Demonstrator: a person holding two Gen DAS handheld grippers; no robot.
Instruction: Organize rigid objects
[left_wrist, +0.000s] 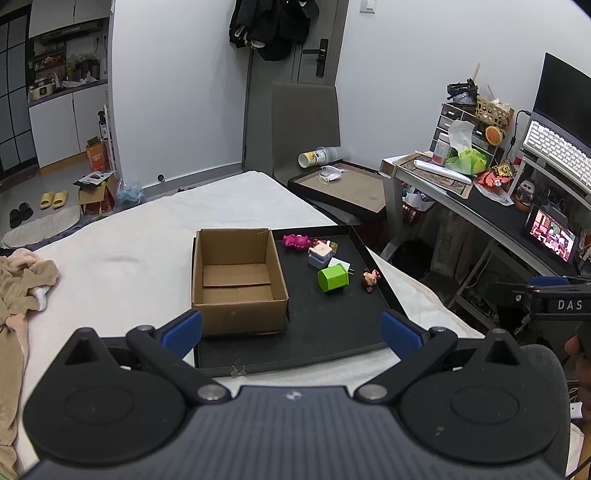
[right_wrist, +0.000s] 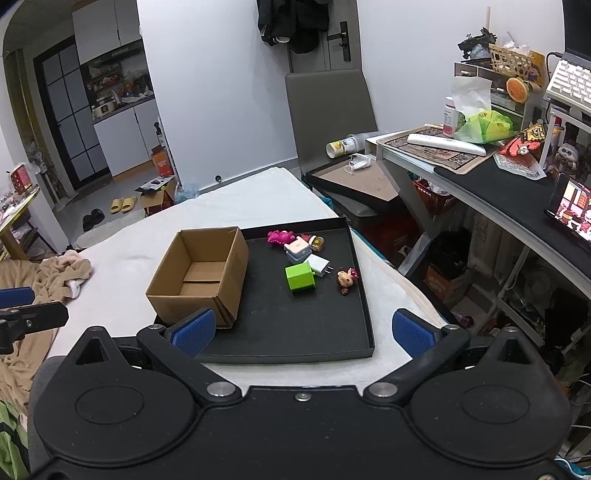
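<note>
Both grippers (left_wrist: 291, 332) (right_wrist: 301, 332) gape empty; cardboard box (right_wrist: 199, 277) holds nothing, toys (right_wrist: 301, 254) lie on tray (right_wrist: 364, 295).

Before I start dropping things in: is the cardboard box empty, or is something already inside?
Empty. Both wrist views look down into the open cardboard box and show only bare bottom flaps; the small items all lie beside it on the black tray.

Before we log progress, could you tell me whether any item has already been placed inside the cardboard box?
No, the cardboard box shows only its bare floor, and the small objects all lie on the black tray.
</note>
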